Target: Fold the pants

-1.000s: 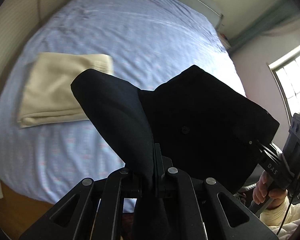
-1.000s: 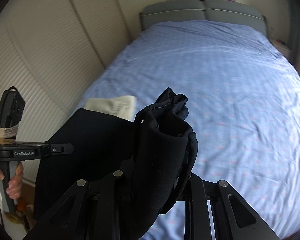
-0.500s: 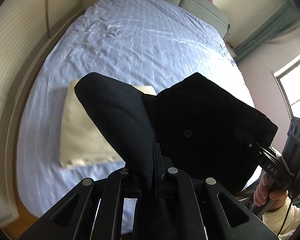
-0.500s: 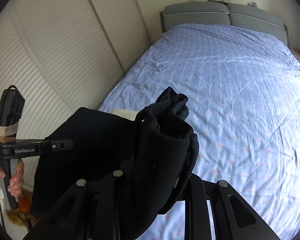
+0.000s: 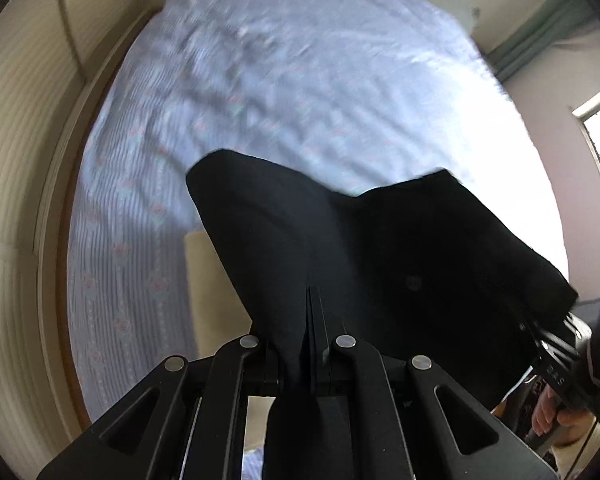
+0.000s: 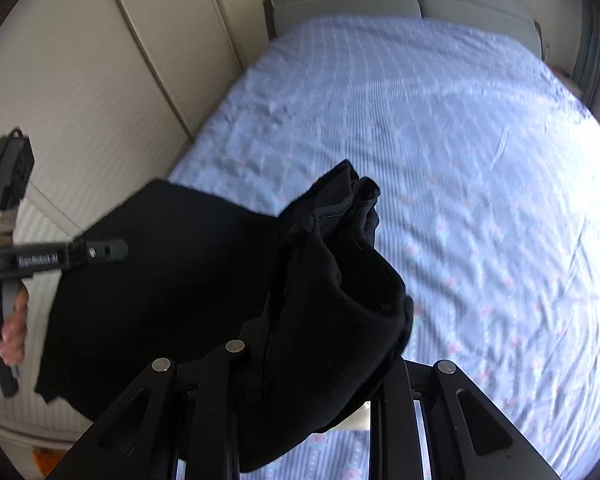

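We've got the black pants [image 5: 380,248] stretched between both clenched grippers, left gripper [image 5: 309,300] and right gripper [image 6: 276,320], hanging above the bed [image 6: 460,160].

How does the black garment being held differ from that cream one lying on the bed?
The black pants hang in the air, clamped at two spots by the tools; the cream garment lies flat on the bed. The black pants are spread and bunched; most of the cream one is hidden behind them. Both are plain cloth.
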`<state>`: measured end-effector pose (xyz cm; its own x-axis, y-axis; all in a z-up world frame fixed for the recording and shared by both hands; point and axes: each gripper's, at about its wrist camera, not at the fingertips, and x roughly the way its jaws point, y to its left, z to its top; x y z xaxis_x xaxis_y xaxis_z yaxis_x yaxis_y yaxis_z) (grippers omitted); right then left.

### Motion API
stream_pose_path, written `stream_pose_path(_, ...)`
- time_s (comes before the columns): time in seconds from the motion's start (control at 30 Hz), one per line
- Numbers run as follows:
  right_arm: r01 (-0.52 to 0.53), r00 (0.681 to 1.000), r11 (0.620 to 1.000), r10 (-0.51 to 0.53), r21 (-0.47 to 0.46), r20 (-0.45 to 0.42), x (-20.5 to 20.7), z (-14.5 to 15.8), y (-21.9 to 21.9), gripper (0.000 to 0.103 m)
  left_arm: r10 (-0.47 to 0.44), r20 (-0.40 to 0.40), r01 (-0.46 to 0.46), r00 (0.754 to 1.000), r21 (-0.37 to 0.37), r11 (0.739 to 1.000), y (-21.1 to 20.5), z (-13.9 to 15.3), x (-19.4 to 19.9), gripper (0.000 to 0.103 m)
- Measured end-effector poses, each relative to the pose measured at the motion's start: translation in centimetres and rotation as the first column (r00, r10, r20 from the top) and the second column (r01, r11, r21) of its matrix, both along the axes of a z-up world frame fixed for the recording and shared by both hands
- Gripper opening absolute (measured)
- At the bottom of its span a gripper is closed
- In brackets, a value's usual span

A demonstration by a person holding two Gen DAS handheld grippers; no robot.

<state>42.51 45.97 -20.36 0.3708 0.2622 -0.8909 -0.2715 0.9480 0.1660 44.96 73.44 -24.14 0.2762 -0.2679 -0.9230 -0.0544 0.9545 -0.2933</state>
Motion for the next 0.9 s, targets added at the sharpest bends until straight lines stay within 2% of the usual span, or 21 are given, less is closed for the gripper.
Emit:
stream_pose_path(0.1, 0.065, 0.994, 0.998, -0.066, -0.012, -0.089, -0.3, -2.8, -0.8, 0.024, 0.024, -0.060, -0.025, 0.998, -0.018, 1.000, 1.3, -3.2, -0.4, 0.010)
stream_pose_path(0.27, 0.124, 0.973, 0.992, -0.117, 0.023, -0.199, -1.8, -4.9, -2.4, 0.025, 0.007, -0.108, -0.008, 0.994, -0.005, 1.000, 1.4, -5.2, -1.6, 0.012)
stream_pose_path(0.37, 0.124, 0.965, 0.992, -0.122, -0.002, -0.234, -2.7, -6.0, -2.3, 0.027, 0.033, -0.141, -0.028, 0.989, 0.034, 0.999, 1.6, -6.0, -2.2, 0.020)
stream_pose_path(0.43, 0.125, 0.957, 0.992, -0.128, -0.028, -0.261, -3.3, -6.6, -2.1, 0.033, 0.054, -0.158, -0.043, 0.986, 0.075, 0.996, 1.8, -6.0, -2.8, 0.024)
stream_pose_path(0.5, 0.134, 0.951, 0.989, -0.146, -0.062, -0.271, -4.1, -6.8, -2.4, 0.036, 0.073, -0.144, -0.050, 0.987, 0.155, 0.987, 2.0, -5.3, -3.8, 0.025)
stream_pose_path(0.53, 0.140, 0.950, 0.988, -0.152, -0.062, -0.275, -4.4, -6.7, -2.7, 0.037, 0.052, -0.193, -0.020, 0.980, 0.167, 0.986, 2.1, -5.0, -4.1, 0.025)
stream_pose_path(0.6, 0.149, 0.944, 0.987, -0.160, -0.057, -0.290, -5.3, -6.4, -3.4, 0.037, 0.053, -0.156, -0.012, 0.986, 0.252, 0.968, 2.0, -3.3, -5.4, 0.030)
stream_pose_path(0.67, 0.144, 0.947, 0.987, -0.158, -0.072, -0.280, -6.4, -5.7, -3.9, 0.040, 0.045, -0.125, -0.011, 0.991, 0.257, 0.966, 1.9, -1.8, -6.6, 0.039)
stream_pose_path(0.73, 0.151, 0.957, 0.979, -0.179, -0.133, -0.227, -7.5, -4.8, -4.4, 0.064, 0.050, -0.081, -0.028, 0.995, 0.249, 0.968, 1.7, 0.2, -8.1, 0.044)
stream_pose_path(0.83, 0.123, 0.984, 0.982, -0.140, -0.145, -0.113, -8.7, -2.7, -5.0, 0.069, 0.074, -0.043, -0.061, 0.996, 0.241, 0.969, 0.7, 2.6, -10.4, 0.046)
stream_pose_path(0.9, 0.090, 0.989, 0.987, -0.104, -0.133, -0.100, -9.2, -1.5, -5.2, 0.069, 0.083, -0.021, -0.075, 0.996, 0.241, 0.968, -0.4, 4.0, -11.6, 0.050)
